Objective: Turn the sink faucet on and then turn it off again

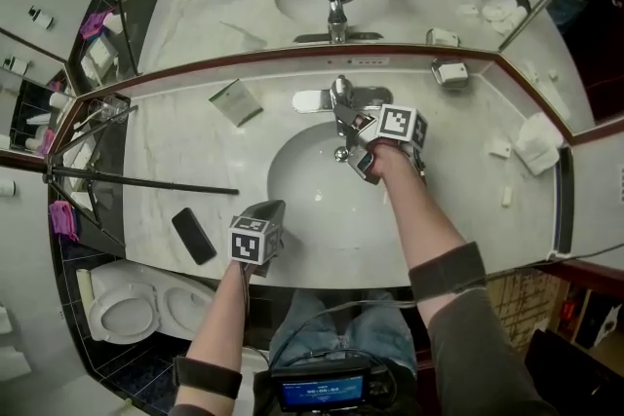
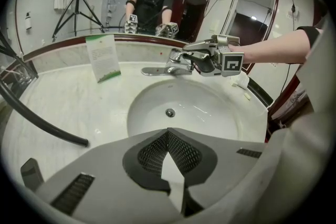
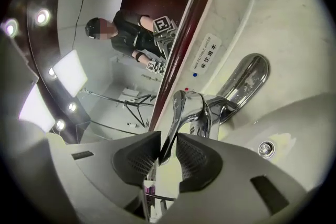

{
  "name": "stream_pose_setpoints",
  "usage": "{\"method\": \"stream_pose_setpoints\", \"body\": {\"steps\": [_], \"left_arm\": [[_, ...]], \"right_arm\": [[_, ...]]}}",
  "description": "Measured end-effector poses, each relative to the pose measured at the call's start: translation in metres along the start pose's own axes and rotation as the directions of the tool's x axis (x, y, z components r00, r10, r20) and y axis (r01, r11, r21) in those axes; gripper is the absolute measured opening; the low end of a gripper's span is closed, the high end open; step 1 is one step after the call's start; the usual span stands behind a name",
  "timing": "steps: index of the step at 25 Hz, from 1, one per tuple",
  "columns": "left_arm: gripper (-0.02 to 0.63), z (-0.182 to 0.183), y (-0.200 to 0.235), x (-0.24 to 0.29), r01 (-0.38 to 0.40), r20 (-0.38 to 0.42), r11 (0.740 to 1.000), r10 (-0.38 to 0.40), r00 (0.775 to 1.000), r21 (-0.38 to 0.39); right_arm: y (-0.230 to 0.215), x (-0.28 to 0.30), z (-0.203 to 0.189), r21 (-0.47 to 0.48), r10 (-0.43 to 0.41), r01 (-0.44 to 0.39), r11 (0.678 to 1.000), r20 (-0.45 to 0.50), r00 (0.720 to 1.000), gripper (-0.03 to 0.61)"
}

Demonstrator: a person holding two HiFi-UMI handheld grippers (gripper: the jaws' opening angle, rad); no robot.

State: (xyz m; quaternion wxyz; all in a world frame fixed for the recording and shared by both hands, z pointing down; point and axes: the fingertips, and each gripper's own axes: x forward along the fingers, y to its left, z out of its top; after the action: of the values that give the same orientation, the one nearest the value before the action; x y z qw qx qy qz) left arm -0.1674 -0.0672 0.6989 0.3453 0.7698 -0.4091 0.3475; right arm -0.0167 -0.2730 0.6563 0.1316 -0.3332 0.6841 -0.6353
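In the head view, the chrome single-lever faucet is located just ahead of the right gripper. In the left gripper view, the left gripper is closed, empty. In the right gripper view, the lever is clamped lengthwise between its jaws.

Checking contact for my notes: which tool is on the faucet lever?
The right tool, closed on the chrome faucet lever; the left tool is shut and empty.

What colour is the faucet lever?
Shiny chrome silver; the faucet lever shows best in the right gripper view.
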Motion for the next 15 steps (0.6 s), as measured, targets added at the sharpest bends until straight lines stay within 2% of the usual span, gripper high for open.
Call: {"method": "stream_pose_setpoints", "body": {"steps": [4, 9, 15], "left_arm": [[0.002, -0.008, 0.002, 0.003, 0.005, -0.011, 1.000, -0.005, 1.000, -0.006], [0.002, -0.016, 0.004, 0.003, 0.007, -0.019, 1.000, -0.007, 1.000, -0.018], [0.002, -0.022, 0.006, -0.001, -0.003, -0.028, 1.000, 0.003, 1.000, -0.027]], "right_arm": [[0.004, -0.002, 0.001, 0.076, 0.029, -0.032, 0.997, 0.034, 0.999, 0.085], [0.007, -0.002, 0.002, 0.088, 0.016, -0.019, 0.996, 0.034, 0.999, 0.097], [0.007, -0.003, 0.005, 0.165, 0.016, -0.027, 0.986, 0.069, 0.998, 0.083]]}}
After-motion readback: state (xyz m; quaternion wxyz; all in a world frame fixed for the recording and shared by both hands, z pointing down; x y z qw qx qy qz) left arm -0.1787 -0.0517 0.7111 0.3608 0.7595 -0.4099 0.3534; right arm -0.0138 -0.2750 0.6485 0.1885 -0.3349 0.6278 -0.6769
